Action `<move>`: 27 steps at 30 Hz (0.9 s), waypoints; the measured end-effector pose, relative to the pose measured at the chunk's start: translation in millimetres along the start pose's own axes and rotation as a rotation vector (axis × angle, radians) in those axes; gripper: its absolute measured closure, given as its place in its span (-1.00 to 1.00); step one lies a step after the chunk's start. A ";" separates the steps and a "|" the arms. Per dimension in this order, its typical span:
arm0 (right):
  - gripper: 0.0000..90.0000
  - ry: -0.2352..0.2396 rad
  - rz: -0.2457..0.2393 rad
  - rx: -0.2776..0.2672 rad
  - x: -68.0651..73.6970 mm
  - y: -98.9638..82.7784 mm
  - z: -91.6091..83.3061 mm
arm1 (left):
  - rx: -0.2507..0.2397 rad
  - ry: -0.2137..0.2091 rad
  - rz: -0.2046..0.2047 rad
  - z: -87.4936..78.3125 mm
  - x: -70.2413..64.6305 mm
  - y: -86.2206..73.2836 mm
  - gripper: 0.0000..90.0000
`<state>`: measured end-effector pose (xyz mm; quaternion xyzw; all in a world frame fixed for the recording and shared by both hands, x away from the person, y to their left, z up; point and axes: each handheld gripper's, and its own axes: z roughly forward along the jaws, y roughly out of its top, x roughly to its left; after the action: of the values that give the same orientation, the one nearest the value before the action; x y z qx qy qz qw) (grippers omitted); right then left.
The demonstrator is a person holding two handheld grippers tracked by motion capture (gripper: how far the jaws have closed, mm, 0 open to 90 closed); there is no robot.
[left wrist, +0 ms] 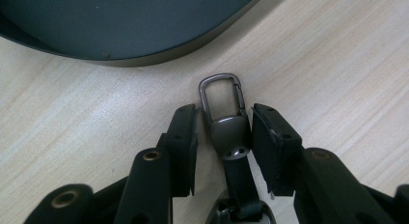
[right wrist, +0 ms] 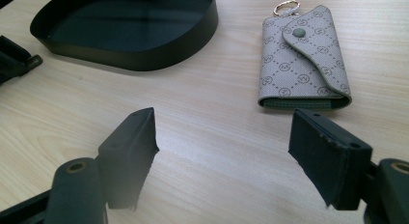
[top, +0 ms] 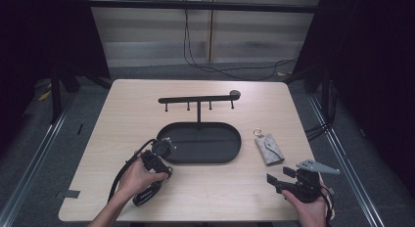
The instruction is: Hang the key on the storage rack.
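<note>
**Pale wooden table: left tongs closing round a key clip beside the tray**

Pale wood grain runs under both tools. The left gripper point(left wrist: 222, 130) points down at the table just off the rim of the black oval tray point(top: 230, 153). Its jaws stand a little apart on either side of a metal carabiner clip point(left wrist: 224, 120), which lies flat on the wood with a dark strap running back under the tool. The right-hand pad looks to be touching the clip's body; a narrow gap remains on the other side, so the clip is bracketed, not yet pinched. The right gripper point(right wrist: 222, 156) hangs wide open and empty near the table's right front edge, with the patterned key pouch point(right wrist: 301, 60) lying on the wood just ahead of it.

Beyond the tray rises a black hook rail point(top: 198, 99) with four pegs, all bare.

By my reading, the step in hand is picking up the clip. Next, the left jaws need to finish closing squarely on the clip's body, then lift without letting the loop slip free.
</note>
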<state>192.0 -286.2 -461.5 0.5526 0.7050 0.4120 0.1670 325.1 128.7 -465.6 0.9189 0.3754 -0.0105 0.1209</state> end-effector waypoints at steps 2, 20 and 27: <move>-0.44 -0.002 -0.005 0.004 0.6 0.1 0.3 | 0.003 0.013 0.001 0.3 -1.9 0.7 0.36; -0.45 -0.005 -0.011 0.012 1.3 -0.1 0.7 | 0.091 0.065 0.024 3.1 -8.8 13.4 0.56; -0.45 -0.008 -0.006 0.017 1.0 0.0 1.3 | 0.101 0.055 0.040 3.1 -7.7 14.4 0.56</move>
<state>192.5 -284.7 -462.1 0.5536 0.7094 0.4033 0.1661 329.8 112.8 -464.6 0.9311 0.3591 -0.0016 0.0641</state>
